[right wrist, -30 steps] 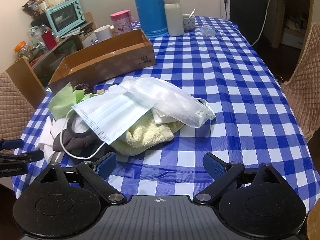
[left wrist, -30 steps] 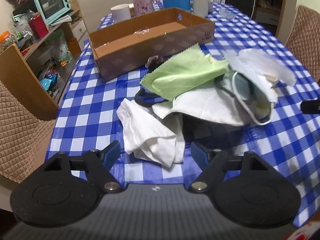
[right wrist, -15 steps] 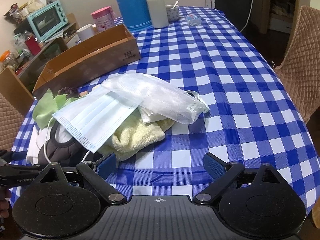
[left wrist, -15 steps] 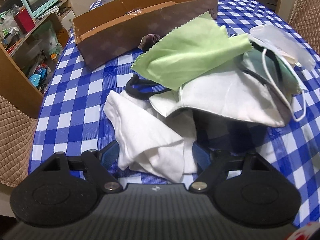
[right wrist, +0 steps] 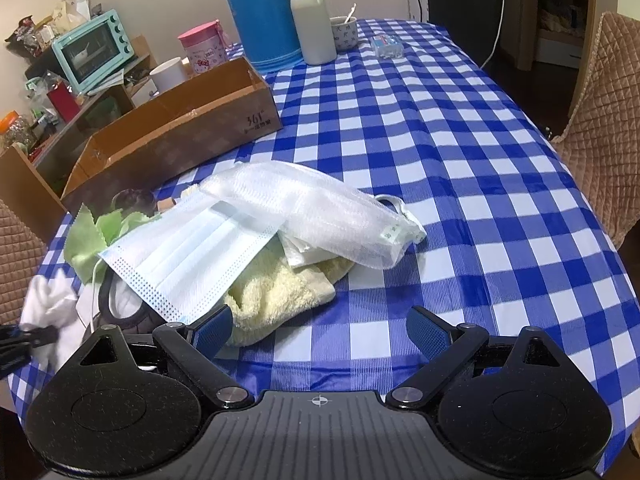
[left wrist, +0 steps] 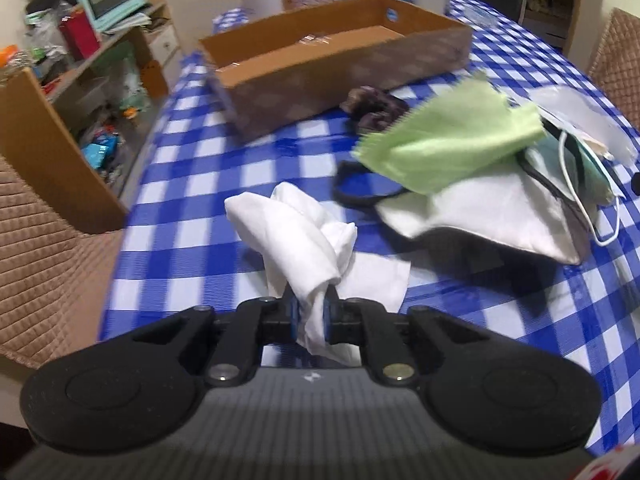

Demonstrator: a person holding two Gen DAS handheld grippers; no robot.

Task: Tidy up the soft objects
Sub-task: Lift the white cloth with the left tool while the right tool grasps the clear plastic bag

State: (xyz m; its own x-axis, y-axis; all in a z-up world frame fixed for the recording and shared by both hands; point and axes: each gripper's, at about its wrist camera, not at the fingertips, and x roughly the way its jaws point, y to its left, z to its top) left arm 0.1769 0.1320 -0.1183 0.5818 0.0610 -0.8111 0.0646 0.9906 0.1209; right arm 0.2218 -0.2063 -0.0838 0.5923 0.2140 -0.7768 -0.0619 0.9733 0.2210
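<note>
Setting: our two grippers worked over one table in a blue-and-white checked tablecloth [right wrist: 460, 168], with quilted chairs at its sides and a cluttered shelf carrying a teal toaster oven [right wrist: 94, 50] at the left.
Left gripper: our left gripper [left wrist: 310, 318] was closing its jaws, the blue pads already pinching a bunched white cloth [left wrist: 296, 232] that rose between them near the table's near-left edge.
Right gripper: our right gripper [right wrist: 320, 330] had its jaws spread wide with nothing between them, its left pad just beside a pale yellow towel [right wrist: 276, 294].
Soft things counted: we saw one green cloth [left wrist: 452, 136], one light blue surgical mask [right wrist: 192, 256], one white mesh bag [right wrist: 316, 216], one white-lined fabric mask [left wrist: 492, 212] with black edging and one dark scrunchie [left wrist: 372, 106], besides the towel and the white cloth.
Pile: all but the white cloth and the scrunchie overlapped in a single heap, the surgical mask and mesh bag covering much of the towel.
Container: one open cardboard box [left wrist: 320, 64] stood beyond the heap, its inside apparently bare.
Far end: one blue flask [right wrist: 264, 12], one cream bottle [right wrist: 312, 20], one pink cup [right wrist: 202, 48], one white mug [right wrist: 170, 74].
</note>
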